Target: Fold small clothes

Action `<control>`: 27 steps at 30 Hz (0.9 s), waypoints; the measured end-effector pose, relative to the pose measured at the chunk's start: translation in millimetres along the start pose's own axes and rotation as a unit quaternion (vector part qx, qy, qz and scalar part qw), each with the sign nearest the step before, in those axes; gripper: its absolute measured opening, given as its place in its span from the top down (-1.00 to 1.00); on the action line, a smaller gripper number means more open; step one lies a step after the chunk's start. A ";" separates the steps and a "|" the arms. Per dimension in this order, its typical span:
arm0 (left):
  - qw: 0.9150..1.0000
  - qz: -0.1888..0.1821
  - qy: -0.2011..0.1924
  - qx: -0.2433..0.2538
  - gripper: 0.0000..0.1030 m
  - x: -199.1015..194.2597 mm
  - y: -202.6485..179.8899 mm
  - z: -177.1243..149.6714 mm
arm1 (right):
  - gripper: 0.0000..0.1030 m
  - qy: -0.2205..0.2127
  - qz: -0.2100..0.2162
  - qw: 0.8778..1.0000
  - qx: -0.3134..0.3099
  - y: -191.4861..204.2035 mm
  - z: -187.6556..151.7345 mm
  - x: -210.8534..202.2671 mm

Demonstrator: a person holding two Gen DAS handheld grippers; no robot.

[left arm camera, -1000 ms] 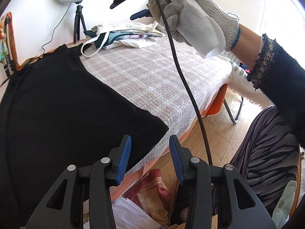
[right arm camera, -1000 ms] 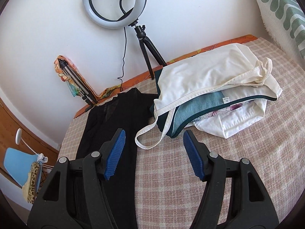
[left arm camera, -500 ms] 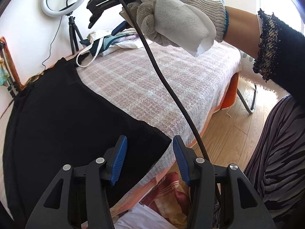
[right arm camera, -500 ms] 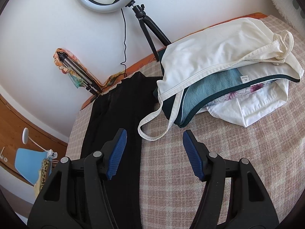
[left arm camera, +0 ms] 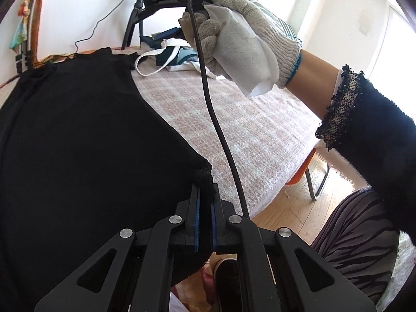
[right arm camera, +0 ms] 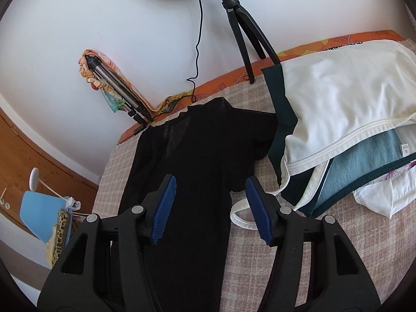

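A black garment (left arm camera: 78, 143) lies spread on the checked table cover (left arm camera: 247, 130). My left gripper (left arm camera: 204, 197) is shut on its near right corner at the table's front edge. The same black garment (right arm camera: 202, 161) shows in the right wrist view, running away toward the wall. My right gripper (right arm camera: 210, 208) is open and empty, hovering above the garment's upper part near its short sleeve. In the left wrist view the right gripper is held in a gloved hand (left arm camera: 241, 39) high over the table.
A pile of white and teal clothes (right arm camera: 351, 135) lies at the back right, with a white strap (right arm camera: 240, 217) trailing out. A ring light on a tripod (right arm camera: 241, 33) stands by the wall. A black cable (left arm camera: 215, 119) hangs from the right gripper. Wooden floor (left arm camera: 291, 213) lies beyond the table edge.
My left gripper moved forward and closed on the black garment's corner. My right gripper moved left and down, from over the clothes pile to over the garment's top.
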State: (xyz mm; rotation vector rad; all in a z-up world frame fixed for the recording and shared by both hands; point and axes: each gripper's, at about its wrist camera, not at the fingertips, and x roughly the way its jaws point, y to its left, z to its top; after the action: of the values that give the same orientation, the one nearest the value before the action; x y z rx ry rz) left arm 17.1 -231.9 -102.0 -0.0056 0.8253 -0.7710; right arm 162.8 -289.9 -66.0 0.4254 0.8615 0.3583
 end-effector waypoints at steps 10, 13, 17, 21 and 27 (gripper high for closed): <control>1.000 0.000 -0.020 -0.003 0.91 -13.4 2.5 2.1 | -0.15 0.048 -0.070 0.996 0.026 -21.1 24.5 57.7; 1.000 -0.004 -0.023 -0.002 0.91 -15.7 4.7 2.0 | -0.15 0.059 -0.079 0.995 0.029 -22.1 27.2 72.2; 1.000 -0.005 -0.029 -0.007 0.91 -18.0 11.5 2.7 | -0.15 0.081 -0.116 0.990 0.008 -15.2 28.2 92.9; 0.999 -0.008 -0.034 -0.019 0.91 -19.3 19.0 2.5 | -0.01 0.091 -0.147 0.985 -0.019 -12.2 23.4 108.5; 0.998 -0.010 -0.046 -0.037 0.91 -28.3 28.7 -3.9 | 0.88 0.080 -0.139 0.987 -0.029 -2.0 25.6 107.4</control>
State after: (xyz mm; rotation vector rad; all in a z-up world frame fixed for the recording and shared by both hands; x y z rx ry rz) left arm 20.1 -192.3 -94.3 -0.1153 0.7678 -0.7534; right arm 247.9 -247.0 -121.8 0.2206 1.0497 0.1597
